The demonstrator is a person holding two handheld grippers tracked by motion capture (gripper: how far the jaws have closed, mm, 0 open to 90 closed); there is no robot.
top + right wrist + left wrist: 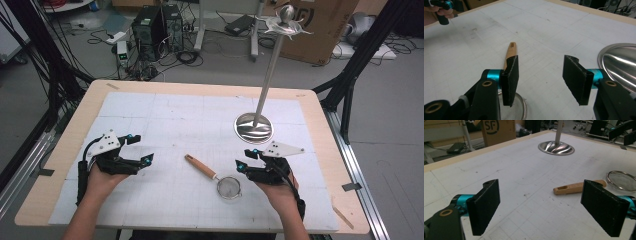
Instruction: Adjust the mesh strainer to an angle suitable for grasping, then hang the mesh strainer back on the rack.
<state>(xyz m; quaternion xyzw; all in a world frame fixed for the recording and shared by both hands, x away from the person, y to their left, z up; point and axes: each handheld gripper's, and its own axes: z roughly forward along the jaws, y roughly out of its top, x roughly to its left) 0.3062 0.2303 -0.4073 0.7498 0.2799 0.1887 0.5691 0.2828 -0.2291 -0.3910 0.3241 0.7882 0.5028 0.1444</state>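
A small strainer with a wooden handle (200, 166) and a round mesh bowl (229, 187) lies flat on the white mat, near the table's front middle. My right gripper (244, 159) sits just right of the bowl, open, with bare mat between its jaws (542, 58). In the right gripper view the strainer handle (510, 52) runs away behind one jaw and the bowl's rim (519, 107) lies under that jaw. My left gripper (141, 149) rests at the left, open wide (541, 183), its jaws pointing toward the handle (579, 187) and bowl (622, 180).
A metal stand with a round shiny base (254, 127), a tall pole and a hooked top (285, 22) rises at the back right of the mat. Its base (621, 62) lies close beside my right gripper. Wooden table edges (75, 125) border the mat.
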